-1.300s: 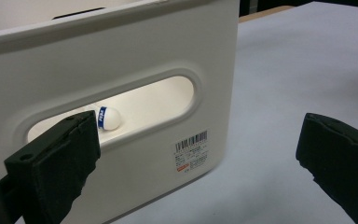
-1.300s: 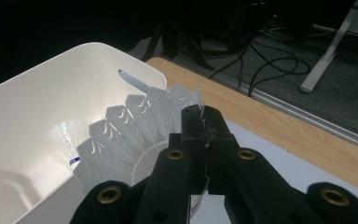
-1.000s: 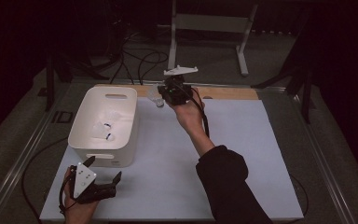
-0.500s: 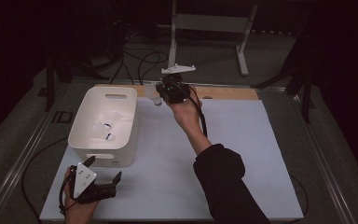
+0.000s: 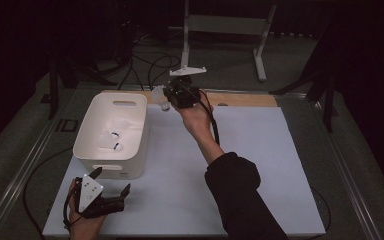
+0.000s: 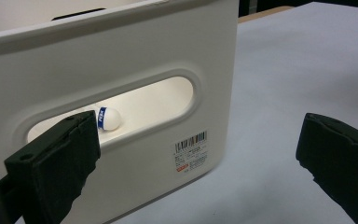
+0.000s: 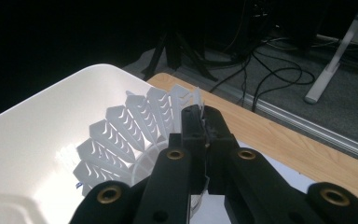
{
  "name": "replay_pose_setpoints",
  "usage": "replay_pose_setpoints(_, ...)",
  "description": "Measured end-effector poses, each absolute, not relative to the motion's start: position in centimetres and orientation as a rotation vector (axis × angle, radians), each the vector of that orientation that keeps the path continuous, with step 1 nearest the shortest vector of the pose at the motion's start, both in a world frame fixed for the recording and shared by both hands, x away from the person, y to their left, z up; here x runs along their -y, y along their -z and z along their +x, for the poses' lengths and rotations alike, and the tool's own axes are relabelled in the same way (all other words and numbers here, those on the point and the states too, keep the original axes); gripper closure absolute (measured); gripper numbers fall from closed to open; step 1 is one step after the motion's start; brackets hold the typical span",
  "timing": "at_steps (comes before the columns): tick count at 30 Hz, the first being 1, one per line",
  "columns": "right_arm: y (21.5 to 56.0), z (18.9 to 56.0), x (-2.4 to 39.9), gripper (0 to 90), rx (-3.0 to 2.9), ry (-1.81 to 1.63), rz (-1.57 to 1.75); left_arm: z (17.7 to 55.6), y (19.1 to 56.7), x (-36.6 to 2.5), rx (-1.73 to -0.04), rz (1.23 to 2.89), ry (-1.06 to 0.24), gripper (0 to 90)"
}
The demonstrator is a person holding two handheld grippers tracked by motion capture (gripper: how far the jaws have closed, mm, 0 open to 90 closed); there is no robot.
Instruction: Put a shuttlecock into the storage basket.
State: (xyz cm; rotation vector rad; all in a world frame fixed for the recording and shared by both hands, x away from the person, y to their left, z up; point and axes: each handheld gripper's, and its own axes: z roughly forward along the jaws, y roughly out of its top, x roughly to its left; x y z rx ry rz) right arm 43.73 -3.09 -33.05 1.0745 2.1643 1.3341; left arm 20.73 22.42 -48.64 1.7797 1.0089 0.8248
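A white plastic bin (image 5: 87,127) stands at the left of the white table mat. My right gripper (image 5: 172,95) hovers by the bin's far right corner, shut on the skirt of a white plastic shuttlecock (image 5: 161,97). In the right gripper view the jaws (image 7: 204,123) pinch the shuttlecock's (image 7: 130,135) edge just past the bin's rim (image 7: 42,126). Two shuttlecocks (image 5: 115,140) with blue bands lie inside the bin. One of them (image 6: 108,119) shows through the bin's handle slot. My left gripper (image 5: 112,181) rests open on the mat beside the bin's near wall (image 6: 135,56), its jaws (image 6: 196,158) wide apart and empty.
A wooden strip (image 5: 245,99) borders the mat's far edge, with cables and a white stand (image 5: 220,25) on the floor beyond. The mat (image 5: 260,150) spreads bare to the right of the bin. A barcode label (image 6: 191,151) sits on the bin's near wall.
My right gripper with the shuttlecock has edged slightly left towards the bin's far corner. The left gripper has stayed put.
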Motion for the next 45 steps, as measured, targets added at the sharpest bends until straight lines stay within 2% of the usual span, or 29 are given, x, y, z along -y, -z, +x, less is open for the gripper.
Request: replay_pose_setpoints(45,32.7,42.3,-0.3,89.6,-2.226,-1.473,1.0,20.8,48.6,-22.4,-1.011,1.779,-0.824,0.2)
